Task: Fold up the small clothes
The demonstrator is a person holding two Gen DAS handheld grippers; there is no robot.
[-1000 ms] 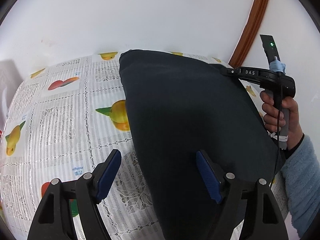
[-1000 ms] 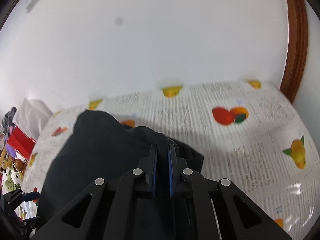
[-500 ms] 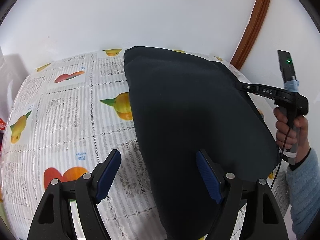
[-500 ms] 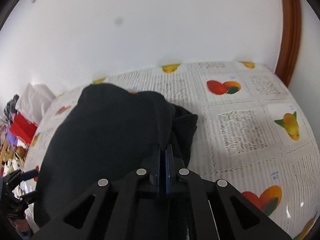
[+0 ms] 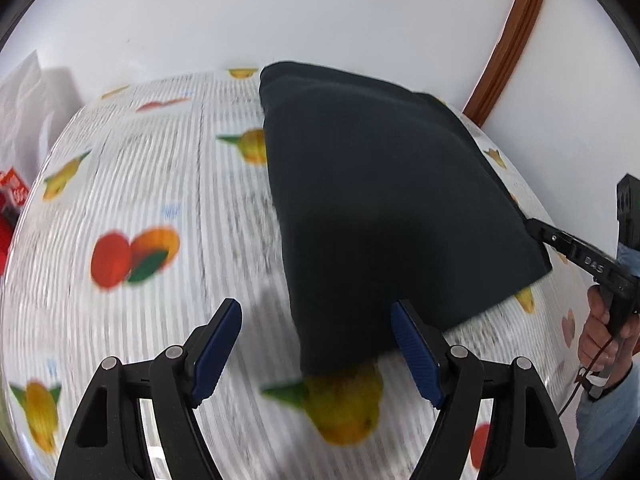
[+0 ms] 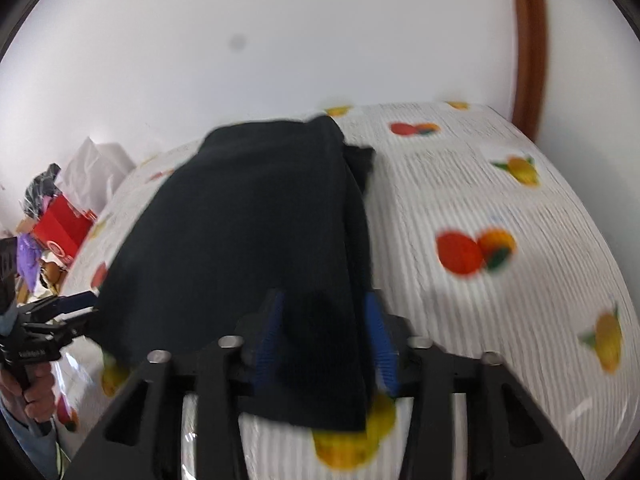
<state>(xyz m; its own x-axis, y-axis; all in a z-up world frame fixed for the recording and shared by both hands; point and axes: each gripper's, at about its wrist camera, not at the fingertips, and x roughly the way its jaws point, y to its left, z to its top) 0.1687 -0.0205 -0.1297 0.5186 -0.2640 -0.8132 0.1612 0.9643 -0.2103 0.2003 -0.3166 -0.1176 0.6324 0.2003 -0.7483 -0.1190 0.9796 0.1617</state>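
Note:
A dark navy folded garment [image 5: 384, 208] lies on the fruit-print tablecloth [image 5: 152, 208]. My left gripper [image 5: 318, 352] is open, with its near corner of the cloth between the blue pads but not pinched. In the right wrist view the garment [image 6: 248, 232] runs away from me and its near edge lies between the parted blue pads of my right gripper [image 6: 326, 344], which is open. The right gripper also shows in the left wrist view [image 5: 536, 229] at the cloth's right corner. The left gripper shows in the right wrist view [image 6: 86, 312] at the cloth's left edge.
A white wall stands behind the table, with a brown wooden door frame [image 5: 508, 36] at the right. A red box [image 6: 60, 228], white bags [image 6: 96, 168] and clutter sit off the table's left side. The tablecloth [image 6: 500, 208] spreads to the right of the garment.
My right gripper has opened and let go of the garment's edge. Both grippers have drawn back toward the near side. The cloth has settled flatter on the table.

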